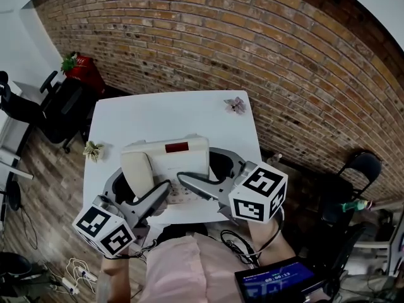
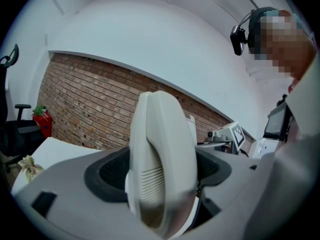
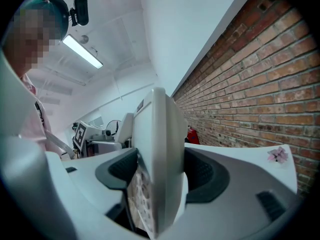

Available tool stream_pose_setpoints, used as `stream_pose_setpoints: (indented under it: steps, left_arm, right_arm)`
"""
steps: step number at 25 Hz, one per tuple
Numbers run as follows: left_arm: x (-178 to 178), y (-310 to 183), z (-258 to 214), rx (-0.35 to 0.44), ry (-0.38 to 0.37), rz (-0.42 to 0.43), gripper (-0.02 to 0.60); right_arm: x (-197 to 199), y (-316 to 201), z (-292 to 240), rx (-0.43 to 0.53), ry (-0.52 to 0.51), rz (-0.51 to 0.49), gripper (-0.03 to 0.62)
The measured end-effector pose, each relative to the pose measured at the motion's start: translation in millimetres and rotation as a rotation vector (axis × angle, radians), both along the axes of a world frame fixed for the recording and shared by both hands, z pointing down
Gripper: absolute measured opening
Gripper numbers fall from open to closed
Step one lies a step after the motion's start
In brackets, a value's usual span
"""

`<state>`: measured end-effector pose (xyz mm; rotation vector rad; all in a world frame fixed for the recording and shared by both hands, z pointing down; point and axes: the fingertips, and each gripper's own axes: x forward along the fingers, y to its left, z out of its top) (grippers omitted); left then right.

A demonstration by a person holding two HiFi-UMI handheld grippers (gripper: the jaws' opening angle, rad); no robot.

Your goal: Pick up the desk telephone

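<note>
Red is the colour of the plant pot far off on our left, next to a black chair. A little dry flower is lying on the left edge of the white bench.

We are holding our left tool closed on the handset. Its two jaws are pressing on the handset's sides, near its end. The handset is sitting on the left part of the desk telephone.

The desk telephone is over the near edge of the bench, close to our body, between our two tools. We are guessing it is just off the bench, but we cannot tell for sure.

We are holding our right tool closed on the right edge of the desk telephone. One jaw is pressing on the face with the buttons and one on the back.

We are thinking the desk telephone is hard, smooth plastic, so it may slip. It looks light enough for two tools. The handset is only resting in its place and may fall off, so the best place to hold is the stiff body, one tool on each side, keeping it flat.

A pink flower is lying at the far right corner of the bench, and a brick wall is standing behind.
</note>
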<state>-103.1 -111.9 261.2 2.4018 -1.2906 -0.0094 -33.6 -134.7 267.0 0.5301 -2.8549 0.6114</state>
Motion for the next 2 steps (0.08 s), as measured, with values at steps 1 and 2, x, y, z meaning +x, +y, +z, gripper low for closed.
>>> stream_pose_setpoints:
  steps: [1,2]
  left_arm:
    - [-0.1,-0.1,0.5,-0.001,-0.001,0.0,0.396]
    - [-0.1,-0.1,1.1,-0.002,-0.002,0.0,0.394]
  right_arm:
    - [-0.1,-0.1,0.4,0.0,0.0,0.0,0.293]
    - [-0.2,-0.1,0.8,0.0,0.0,0.0,0.293]
